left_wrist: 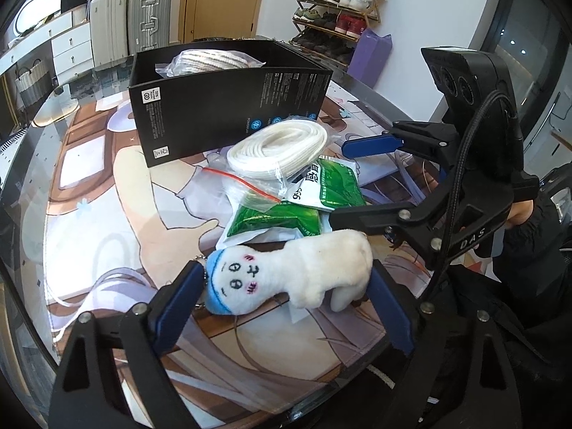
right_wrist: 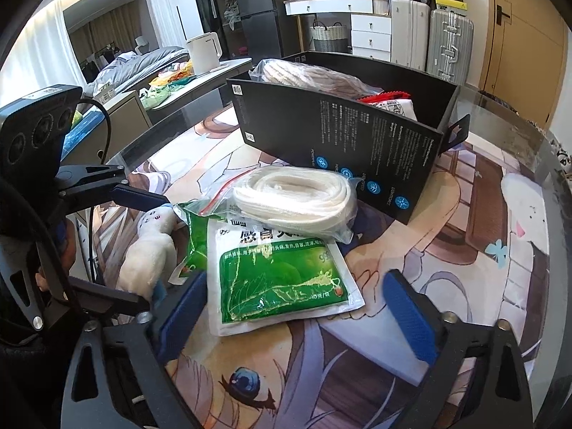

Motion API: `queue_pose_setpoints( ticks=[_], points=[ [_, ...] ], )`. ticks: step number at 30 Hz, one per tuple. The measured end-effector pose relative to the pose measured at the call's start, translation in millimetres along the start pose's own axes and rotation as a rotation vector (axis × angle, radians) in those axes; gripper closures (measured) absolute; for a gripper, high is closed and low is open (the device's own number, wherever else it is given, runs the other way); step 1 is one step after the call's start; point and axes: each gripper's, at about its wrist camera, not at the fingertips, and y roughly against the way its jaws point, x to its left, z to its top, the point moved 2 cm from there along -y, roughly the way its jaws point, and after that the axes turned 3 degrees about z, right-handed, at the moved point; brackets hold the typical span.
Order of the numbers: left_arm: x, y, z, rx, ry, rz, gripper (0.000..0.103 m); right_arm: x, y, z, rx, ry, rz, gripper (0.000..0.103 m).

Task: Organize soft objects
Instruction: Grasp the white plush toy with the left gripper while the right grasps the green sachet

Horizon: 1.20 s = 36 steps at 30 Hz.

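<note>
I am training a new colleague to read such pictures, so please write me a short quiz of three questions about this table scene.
1. What lies between the fingers of the left gripper?
2. True or false: the black box is empty.
3. The bag of white rope in front of the box rests on: A green sachets, B a towel, C a book.
Key: 1 plush toy; 2 false; 3 A.

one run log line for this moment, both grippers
left gripper: open around white plush toy | right gripper: open around green-and-white sachet | black cardboard box: holds bagged rope
</note>
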Motion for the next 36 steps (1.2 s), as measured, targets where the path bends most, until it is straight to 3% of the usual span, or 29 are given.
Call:
queue_pose_setpoints(
  ticks=[12, 21, 31, 32, 33, 36],
  points=[
    [3.0, 4.3, 2.0, -0.015, -0.001, 0.006, 0.015, 2.9, 3.6, -3.1, 0.014, 0.033, 0.002, 0.034],
    [11.7, 13.5, 5.1, -0.049, 0.026, 0.015, 0.015, 9.4, 5.3, -10.0, 0.050, 0.103, -0.020, 0.039],
    [15.9, 20.4, 10.8, -0.092, 0.050, 0.023, 0.015, 16.5, 17.4, -10.8, 0.036, 0.142, 0.025, 0.062],
    [16.4, 21.0, 11.1, -0.095, 0.053, 0.024, 0.015, 17.5, 19.7, -10.3, 0.032, 0.145, 0.035, 0.072],
    [16.6, 21.7, 11.0, -0.097, 0.056, 0.024, 0.015, 19.1, 22.3, -9.8, 0.025, 0.152, 0.036, 0.075],
    [17.4, 22.4, 11.1, -0.101, 0.061, 0.026, 0.015, 21.1, 23.1, -10.0, 0.027, 0.168, 0.023, 0.076]
  ],
)
